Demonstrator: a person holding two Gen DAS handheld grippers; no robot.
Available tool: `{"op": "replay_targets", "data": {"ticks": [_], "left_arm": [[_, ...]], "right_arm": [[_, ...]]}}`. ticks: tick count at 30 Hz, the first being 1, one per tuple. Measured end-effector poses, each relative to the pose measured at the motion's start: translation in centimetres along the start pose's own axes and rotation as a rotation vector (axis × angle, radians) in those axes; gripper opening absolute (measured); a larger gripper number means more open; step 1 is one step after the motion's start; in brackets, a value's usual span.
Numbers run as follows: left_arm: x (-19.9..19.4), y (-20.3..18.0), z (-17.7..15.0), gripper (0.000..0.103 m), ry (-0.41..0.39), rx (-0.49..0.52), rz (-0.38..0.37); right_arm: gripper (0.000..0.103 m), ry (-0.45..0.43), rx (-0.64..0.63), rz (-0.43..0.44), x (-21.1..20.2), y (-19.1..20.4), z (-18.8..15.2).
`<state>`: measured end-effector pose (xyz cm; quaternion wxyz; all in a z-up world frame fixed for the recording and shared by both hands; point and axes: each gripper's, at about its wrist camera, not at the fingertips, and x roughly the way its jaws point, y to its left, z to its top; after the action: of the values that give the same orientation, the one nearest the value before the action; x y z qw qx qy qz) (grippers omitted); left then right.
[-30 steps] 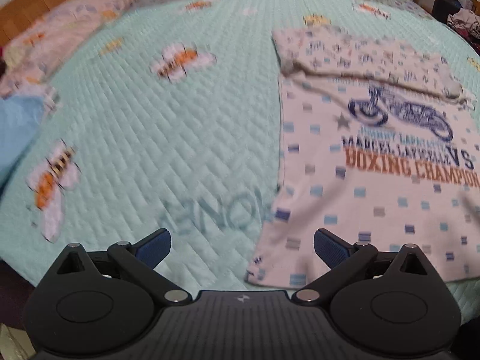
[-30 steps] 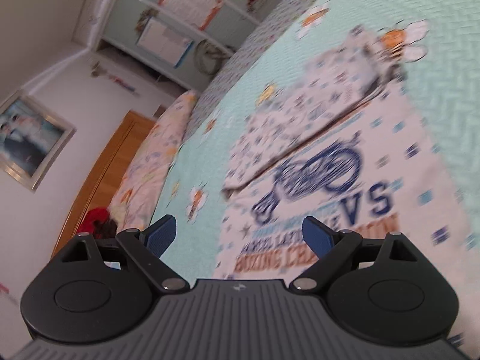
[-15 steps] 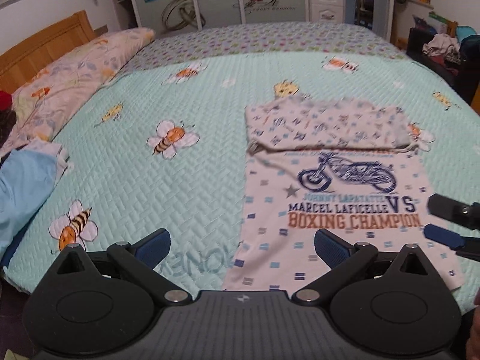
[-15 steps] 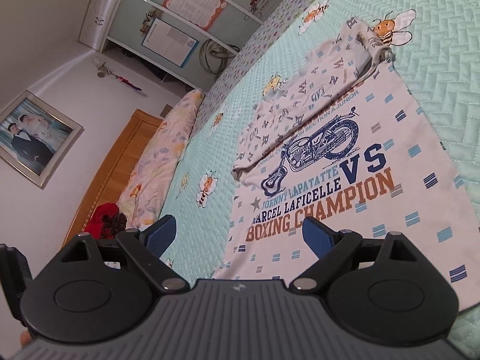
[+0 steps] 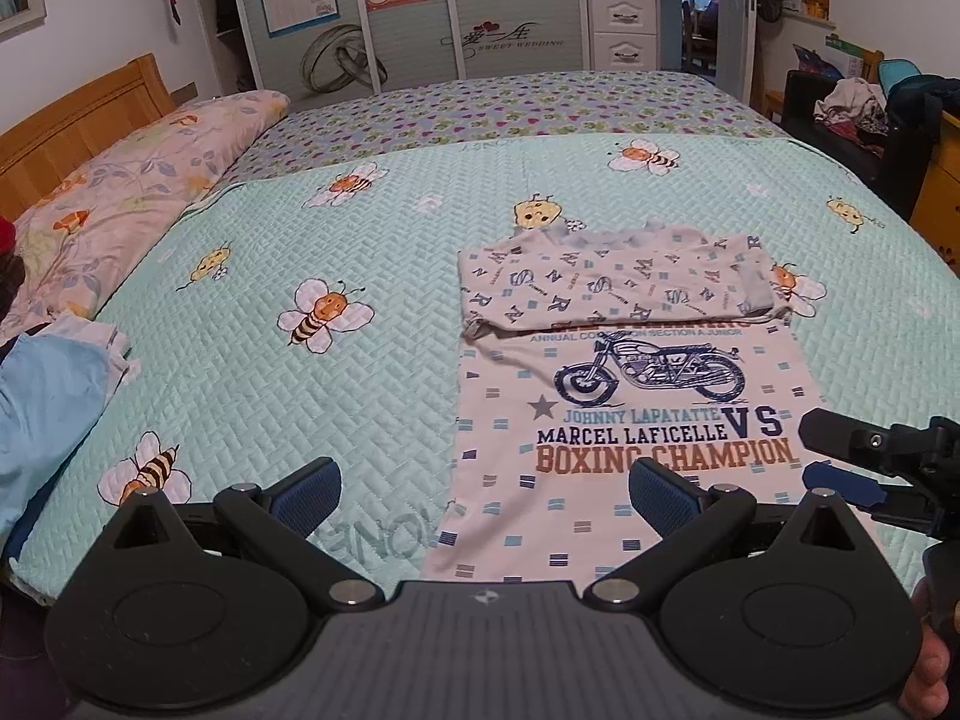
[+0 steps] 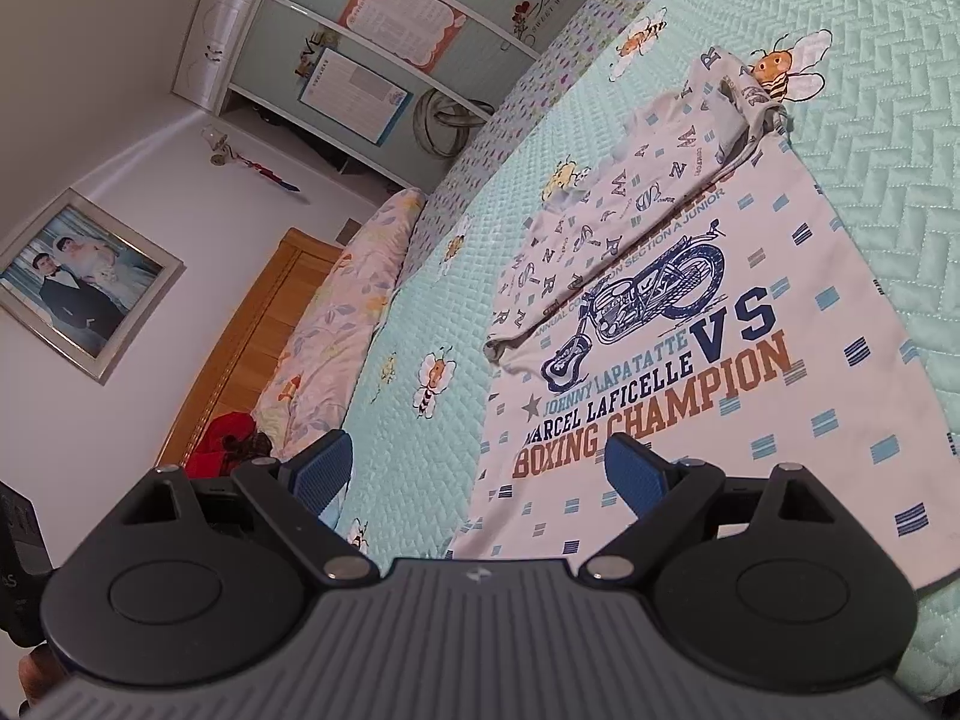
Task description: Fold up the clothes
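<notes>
Bedspread (image 5: 384,312) steadies under shirt (image 5: 630,420) (blur gone); both grippers stay open.

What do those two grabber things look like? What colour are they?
Both look alike. The left gripper and the right gripper each have a ribbed dark grey body with a small white logo, two round black discs, black linkage arms with silver pins, and two fingers tipped with bumpy blue pads. No cables or sleeves show.
</notes>
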<state>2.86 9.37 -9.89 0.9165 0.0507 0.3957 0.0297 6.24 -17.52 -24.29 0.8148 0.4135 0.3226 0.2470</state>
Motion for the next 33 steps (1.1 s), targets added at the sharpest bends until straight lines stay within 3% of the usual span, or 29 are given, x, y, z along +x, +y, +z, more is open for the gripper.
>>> {"op": "replay_targets", "data": {"ticks": [24,33], "left_arm": [[-1.5,-0.4,0.2,0.102,-0.031,0.017,-0.016],[0.4,-0.3,-0.5,0.102,0.003,0.025,-0.007]], "right_arm": [[0.091,0.003,0.003,0.011,-0.4,0.6,-0.5],[0.092,0.007,0.016,0.008,-0.4,0.1,-0.5]]}}
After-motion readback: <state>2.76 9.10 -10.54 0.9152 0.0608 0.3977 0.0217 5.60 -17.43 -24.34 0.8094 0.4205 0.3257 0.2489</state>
